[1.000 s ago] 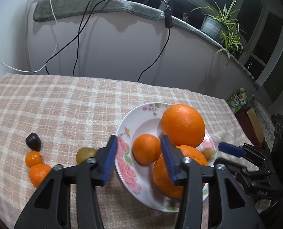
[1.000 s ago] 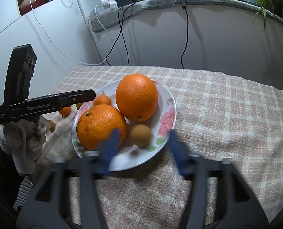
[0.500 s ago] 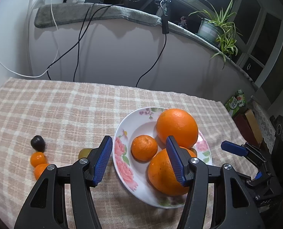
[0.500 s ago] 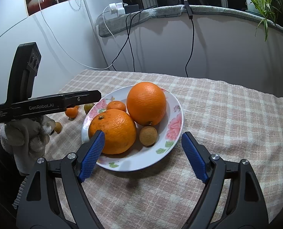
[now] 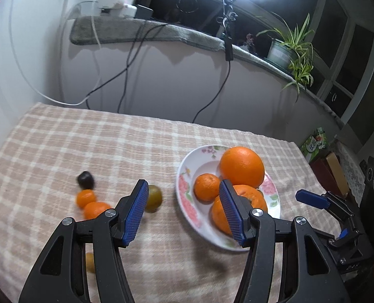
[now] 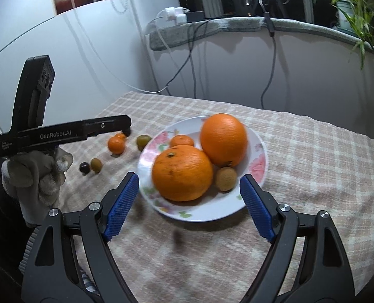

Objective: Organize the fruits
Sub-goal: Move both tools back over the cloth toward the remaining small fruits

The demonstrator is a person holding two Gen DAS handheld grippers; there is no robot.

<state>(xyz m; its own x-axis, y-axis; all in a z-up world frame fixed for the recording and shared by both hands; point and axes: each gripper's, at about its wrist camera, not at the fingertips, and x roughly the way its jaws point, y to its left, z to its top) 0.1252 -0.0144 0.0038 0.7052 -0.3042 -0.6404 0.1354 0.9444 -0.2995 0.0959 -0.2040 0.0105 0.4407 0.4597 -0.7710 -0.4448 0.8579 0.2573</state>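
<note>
A: Any writing that can be read?

B: Yes. "GenRobot.AI" in pale letters on the black side bar of the left gripper (image 6: 126,126), seen from the right wrist camera.

A: Anything beside it?

B: A few tiny lines of print at that bar's near end, too small to read. The green carton (image 5: 314,142) at the wall carries print too, also unreadable.

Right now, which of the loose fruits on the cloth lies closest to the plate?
The greenish-brown fruit, right beside the plate rim; the small oranges and dark fruit lie farther out.
</note>
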